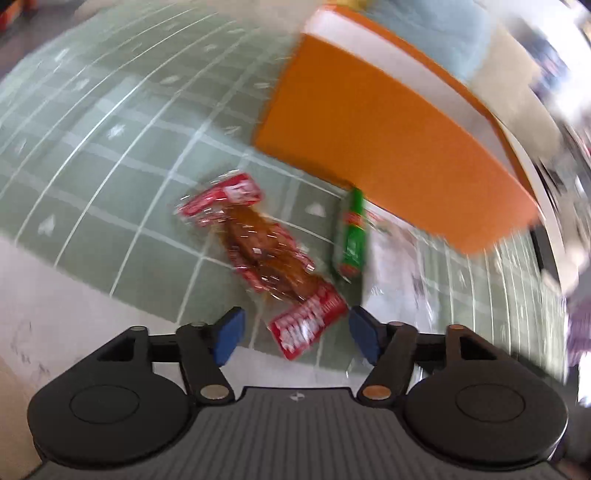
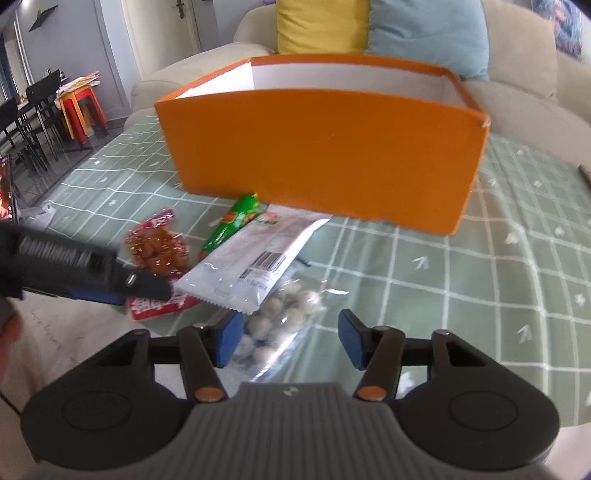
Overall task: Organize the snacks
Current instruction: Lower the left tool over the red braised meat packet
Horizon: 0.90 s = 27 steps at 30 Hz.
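Note:
An open orange box with a white inside stands on the green checked cloth. In front of it lie a red packet of brown snack, a green stick packet, a white packet with a barcode and a clear bag of pale balls. My left gripper is open, with the red packet's near end between its blue pads and a gap on each side. My right gripper is open just above the clear bag. The left gripper's fingers reach in over the red packet.
The cloth ends at a pale table edge near the left gripper. Behind the box is a beige sofa with a yellow cushion and a blue one. Dark chairs and orange stools stand far left.

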Motion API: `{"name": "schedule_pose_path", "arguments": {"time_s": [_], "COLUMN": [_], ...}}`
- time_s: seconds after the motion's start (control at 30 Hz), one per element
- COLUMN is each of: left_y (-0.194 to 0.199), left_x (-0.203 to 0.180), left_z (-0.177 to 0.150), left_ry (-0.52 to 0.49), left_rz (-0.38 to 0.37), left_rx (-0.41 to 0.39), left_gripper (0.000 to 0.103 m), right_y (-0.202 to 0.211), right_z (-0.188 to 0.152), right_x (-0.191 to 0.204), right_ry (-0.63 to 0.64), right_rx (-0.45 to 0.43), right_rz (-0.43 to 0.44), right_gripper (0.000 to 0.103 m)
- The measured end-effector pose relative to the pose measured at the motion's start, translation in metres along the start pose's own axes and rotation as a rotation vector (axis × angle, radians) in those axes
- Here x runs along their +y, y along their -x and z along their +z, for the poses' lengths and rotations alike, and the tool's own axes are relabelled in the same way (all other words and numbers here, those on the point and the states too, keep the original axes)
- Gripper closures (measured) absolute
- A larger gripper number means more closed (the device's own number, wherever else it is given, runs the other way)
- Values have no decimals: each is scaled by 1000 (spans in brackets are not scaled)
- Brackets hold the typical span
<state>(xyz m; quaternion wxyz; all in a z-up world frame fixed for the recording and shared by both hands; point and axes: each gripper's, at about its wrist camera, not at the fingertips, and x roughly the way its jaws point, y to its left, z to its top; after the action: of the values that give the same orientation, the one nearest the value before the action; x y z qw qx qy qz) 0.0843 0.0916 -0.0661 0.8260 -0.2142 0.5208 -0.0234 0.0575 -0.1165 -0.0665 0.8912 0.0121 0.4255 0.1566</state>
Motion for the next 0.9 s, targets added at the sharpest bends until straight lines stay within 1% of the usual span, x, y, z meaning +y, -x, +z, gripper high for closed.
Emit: {"name": "schedule_pose_path", "arguments": {"time_s": [0.07,0.13,0.17,0.23,0.33,0.43,0.47,0.5,0.53,0.6,0.63,0.77,0.9], "left_y": [-3,-6,-8,-13,-17,-19,-20,-20,-20,-18,-17,-15,-10], "left_x": [1,-3,-6,-11,-19,-29,-30,-32,-32,-30,-28,-28,-32], "left_z": [6,10,12,14,15,11,11,10,9,9,10,7,-2], "left_ry": [49,51,48,40,-2,-89,-114,-141,-161,-177,-185,-263,-381], "left_rz": [16,37,43,57,107,157,167,190,215,226,227,244,241], "left_rx": [-17,-26,-31,-46,-76,-81,-77,-76,-75,-63,-53,-6,41], "left_gripper": [22,20,20,16,16,16,19,27,32,35,38,40,40], "right_y": [-3,-7,-9,-13,-19,-28,-29,-30,-30,-29,-28,-22,-15], "right_z": [2,4,5,6,6,6,6,5,4,4,4,2,0], "right_x": [2,4,5,7,11,16,19,21,21,20,19,14,7], "right_ry": [-10,-20,-28,-36,-28,-15,0,17,30,31,29,33,52], "right_rx": [3,13,19,29,41,57,54,56,56,61,67,84,112], "right_rz": [0,7,12,20,2,-19,-27,-37,-44,-51,-57,-83,-99], "right_gripper": [37,33,29,27,23,21,18,18,18,18,18,19,19]}}
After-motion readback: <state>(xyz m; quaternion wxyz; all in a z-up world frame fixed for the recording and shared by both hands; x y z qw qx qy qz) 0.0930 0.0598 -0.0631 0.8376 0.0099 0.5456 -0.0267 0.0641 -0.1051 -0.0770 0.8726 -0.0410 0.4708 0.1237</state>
